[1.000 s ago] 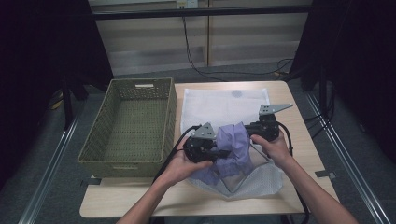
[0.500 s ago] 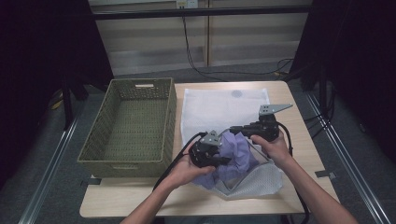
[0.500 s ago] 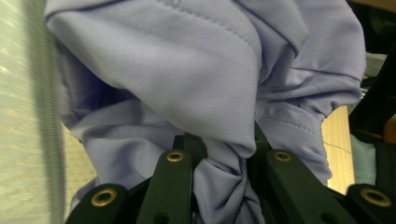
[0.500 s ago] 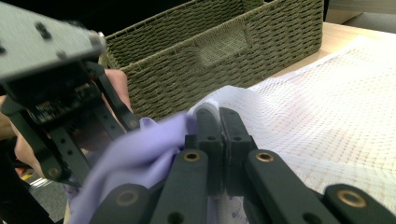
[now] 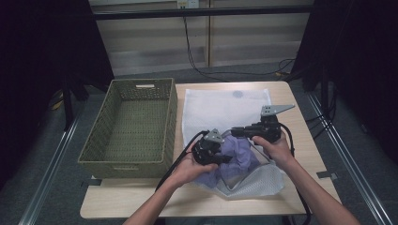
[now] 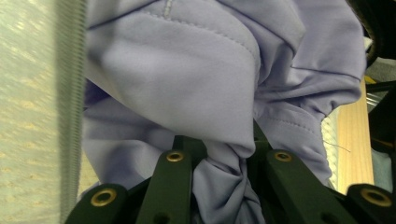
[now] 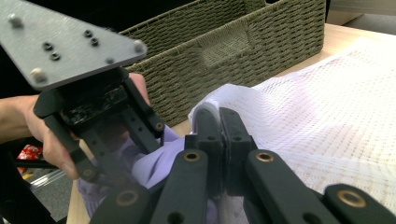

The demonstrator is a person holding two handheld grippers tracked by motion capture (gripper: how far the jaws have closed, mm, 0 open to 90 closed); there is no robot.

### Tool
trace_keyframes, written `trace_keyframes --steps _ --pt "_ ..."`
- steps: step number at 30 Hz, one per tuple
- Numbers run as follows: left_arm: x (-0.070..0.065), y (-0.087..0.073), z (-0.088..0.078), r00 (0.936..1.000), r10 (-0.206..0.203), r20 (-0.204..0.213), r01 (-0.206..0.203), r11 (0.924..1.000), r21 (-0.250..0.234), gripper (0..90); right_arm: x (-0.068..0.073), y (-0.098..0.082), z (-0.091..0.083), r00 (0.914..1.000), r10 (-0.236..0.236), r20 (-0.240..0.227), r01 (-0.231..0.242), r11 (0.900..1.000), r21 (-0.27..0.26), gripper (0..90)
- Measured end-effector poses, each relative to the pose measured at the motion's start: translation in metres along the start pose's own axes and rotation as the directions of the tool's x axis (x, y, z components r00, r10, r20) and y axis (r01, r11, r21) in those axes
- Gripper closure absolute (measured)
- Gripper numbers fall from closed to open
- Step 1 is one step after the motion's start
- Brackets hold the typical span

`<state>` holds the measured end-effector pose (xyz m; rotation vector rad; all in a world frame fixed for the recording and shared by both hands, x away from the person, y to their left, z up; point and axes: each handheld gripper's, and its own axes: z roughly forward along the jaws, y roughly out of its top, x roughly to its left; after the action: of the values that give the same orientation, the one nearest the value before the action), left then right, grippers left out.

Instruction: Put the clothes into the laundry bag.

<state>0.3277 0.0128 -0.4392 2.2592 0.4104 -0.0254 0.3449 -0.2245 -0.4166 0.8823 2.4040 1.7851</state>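
The left hand-held gripper (image 5: 224,159) has sunk, pinching the cloth (image 5: 241,154) into the mesh bag (image 5: 263,180); the right hand-held gripper (image 5: 234,131) clamps the bag's rim beside the empty basket (image 5: 136,133).

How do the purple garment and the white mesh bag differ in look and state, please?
The garment is smooth, opaque purple and bunched up; the mesh bag is white, netted and mostly flat on the table. The left tongs pinch the garment; the right tongs pinch the bag's edge. Both are soft fabric.

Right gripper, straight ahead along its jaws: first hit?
Probably the left gripper, close ahead and slightly left of the right gripper; the basket stands behind. Depth is hard to judge.
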Motion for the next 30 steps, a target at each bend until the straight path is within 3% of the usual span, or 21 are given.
trace_keyframes --steps 9,19,23,29,30 --pt "0.005 0.008 0.005 0.9982 -0.016 -0.057 0.015 0.9996 -0.023 77.9 0.001 -0.001 -0.005 1.0 0.007 0.005 -0.007 1.0 -0.013 89.0" --pt "0.02 -0.013 0.032 0.9949 -0.069 -0.073 0.071 0.9972 0.024 77.7 0.003 -0.009 -0.002 1.0 0.009 -0.001 -0.009 1.0 0.023 89.0" --pt "0.018 -0.017 0.043 0.9949 -0.047 -0.089 0.053 0.9967 0.062 77.3 0.004 -0.014 0.001 0.9999 0.015 -0.005 -0.015 0.999 0.042 89.0" --pt "0.016 -0.022 0.05 0.9935 -0.036 -0.108 0.044 0.9965 0.07 74.5 0.004 -0.02 0.001 0.9996 0.027 -0.005 -0.027 0.998 0.055 89.0" --pt "0.017 -0.022 0.049 0.9942 -0.012 -0.107 0.021 0.9965 0.081 73.1 0.004 -0.021 0.001 0.9997 0.025 -0.006 -0.025 0.998 0.059 89.0"
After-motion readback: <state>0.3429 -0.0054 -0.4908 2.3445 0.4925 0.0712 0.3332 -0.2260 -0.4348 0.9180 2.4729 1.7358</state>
